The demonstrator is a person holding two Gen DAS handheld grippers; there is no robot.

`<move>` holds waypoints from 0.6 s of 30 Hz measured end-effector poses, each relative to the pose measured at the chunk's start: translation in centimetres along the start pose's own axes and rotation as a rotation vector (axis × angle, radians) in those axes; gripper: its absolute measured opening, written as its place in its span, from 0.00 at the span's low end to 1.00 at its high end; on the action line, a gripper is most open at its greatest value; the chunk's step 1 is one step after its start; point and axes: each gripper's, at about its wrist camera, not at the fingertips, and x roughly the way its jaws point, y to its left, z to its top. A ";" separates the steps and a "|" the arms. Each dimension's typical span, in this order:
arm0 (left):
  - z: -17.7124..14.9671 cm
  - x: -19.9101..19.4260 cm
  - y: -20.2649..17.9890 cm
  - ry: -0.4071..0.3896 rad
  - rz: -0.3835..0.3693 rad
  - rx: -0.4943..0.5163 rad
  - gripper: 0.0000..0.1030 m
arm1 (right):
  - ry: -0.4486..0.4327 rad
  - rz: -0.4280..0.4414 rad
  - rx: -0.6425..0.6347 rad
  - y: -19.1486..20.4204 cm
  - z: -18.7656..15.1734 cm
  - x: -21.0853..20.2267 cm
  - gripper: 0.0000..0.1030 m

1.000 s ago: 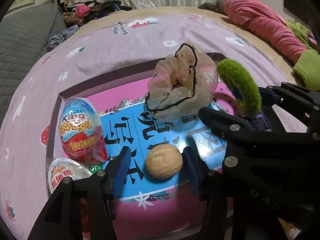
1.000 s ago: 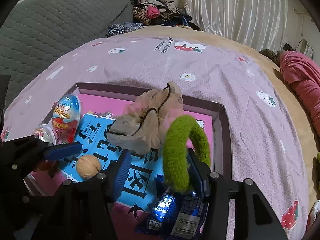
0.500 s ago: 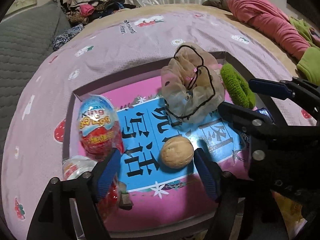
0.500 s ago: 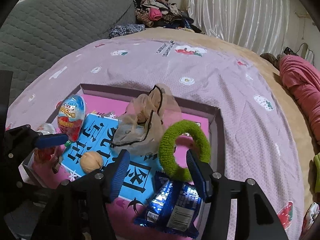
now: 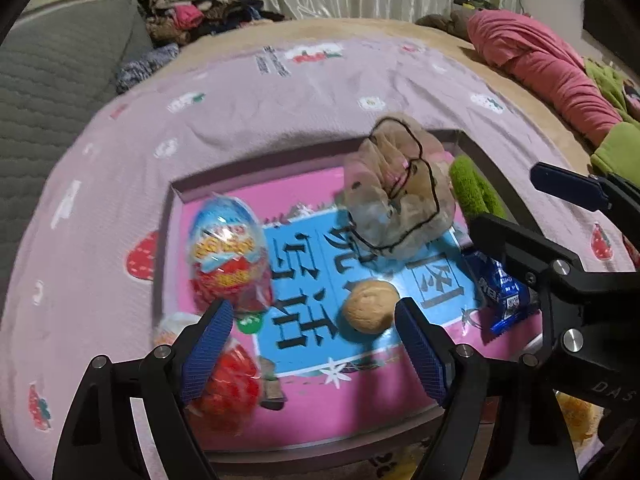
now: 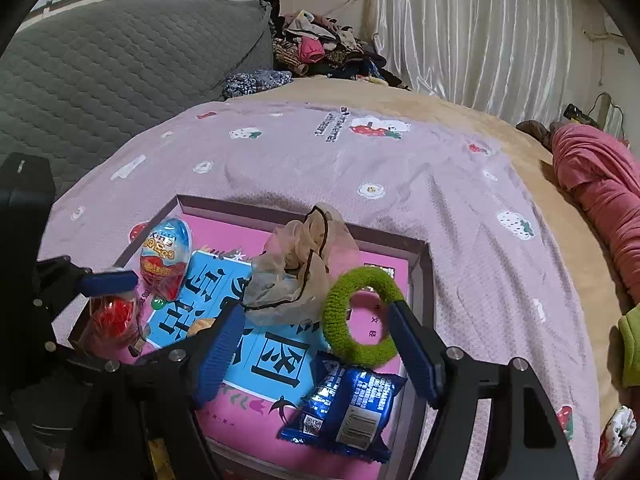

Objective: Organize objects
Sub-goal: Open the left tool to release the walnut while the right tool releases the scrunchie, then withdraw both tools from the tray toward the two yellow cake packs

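**A:** What could have gone wrong from there, starting nearest the cameras?

**B:** Closest to the left gripper (image 5: 312,344), the walnut (image 5: 370,306) lay loose on the blue panel of the tray (image 5: 256,160), just beside the right-hand pad. In my judgement, a brush from that pad on the way out would have sent it rolling. The left pad sat right over the red wrapped sweet (image 5: 224,392) and next to the foil egg (image 5: 228,248), so a careless swing could have knocked either about.

**A:** And on the other side?

**B:** The right gripper (image 6: 320,348) straddled the green hair ring (image 6: 358,316), which lay flat in the tray and overlapped the blue snack packet (image 6: 344,408). A pad catching its fuzz could have dragged it out again. Further back, the sheer scrunchie (image 6: 300,264) looked light enough to snag too.

**A:** How wide were the tongs?

**B:** Both pairs had just been opening and stood wide apart. Neither gripped anything; I could see a gap between pads and objects. Everything rested inside the tray on the pink bedspread (image 6: 320,160).
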 end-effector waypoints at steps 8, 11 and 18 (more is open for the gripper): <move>0.4 -3.0 1.1 -0.075 -0.027 -0.032 1.00 | -0.085 -0.038 0.006 0.3 0.4 -3.7 0.80; 0.5 -4.0 1.2 -0.109 -0.013 -0.030 1.00 | -0.117 0.008 0.021 0.5 0.5 -5.4 0.82; 0.2 -6.1 1.2 -0.149 -0.003 -0.033 1.00 | -0.179 0.000 0.030 0.8 0.3 -9.0 0.83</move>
